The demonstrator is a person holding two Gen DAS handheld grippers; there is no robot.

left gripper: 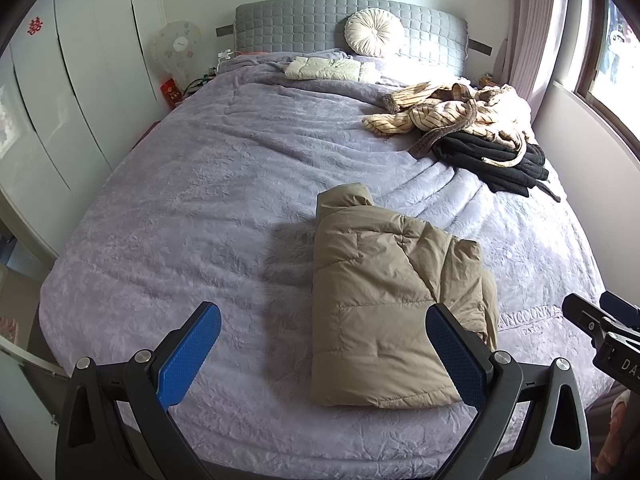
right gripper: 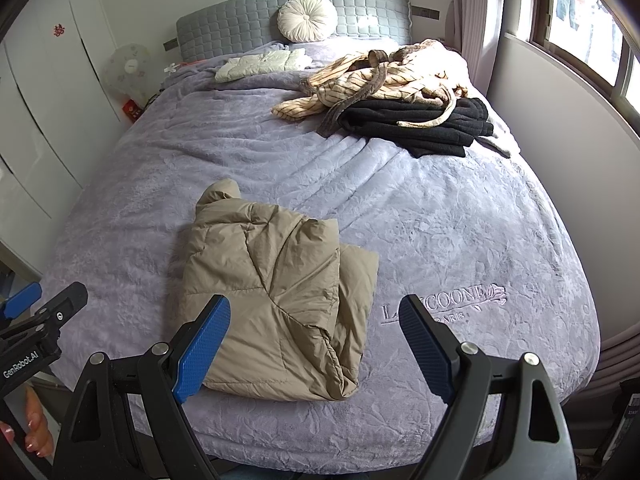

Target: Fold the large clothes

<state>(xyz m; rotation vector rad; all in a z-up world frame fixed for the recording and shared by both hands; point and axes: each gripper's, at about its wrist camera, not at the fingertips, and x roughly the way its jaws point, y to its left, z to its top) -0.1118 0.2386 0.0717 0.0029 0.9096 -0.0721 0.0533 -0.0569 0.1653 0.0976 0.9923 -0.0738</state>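
Observation:
A tan puffer jacket [left gripper: 384,292] [right gripper: 276,300] lies folded into a thick bundle near the foot of the bed, on the lilac bedspread [left gripper: 192,200] [right gripper: 460,220]. My left gripper [left gripper: 324,352] hovers above the bed's front edge, open, with the jacket's near end showing between its blue pads and nothing pressed. My right gripper [right gripper: 314,348] is open too, wide, held above the jacket's near right corner without touching it. Each gripper's black frame shows at the edge of the other's view.
A heap of a striped beige garment [left gripper: 448,112] [right gripper: 372,80] on folded black clothing [left gripper: 496,160] [right gripper: 424,124] sits at the far right. A folded cream item [left gripper: 324,68] and round cushion [left gripper: 374,32] lie by the grey headboard. Wardrobe left, window wall right.

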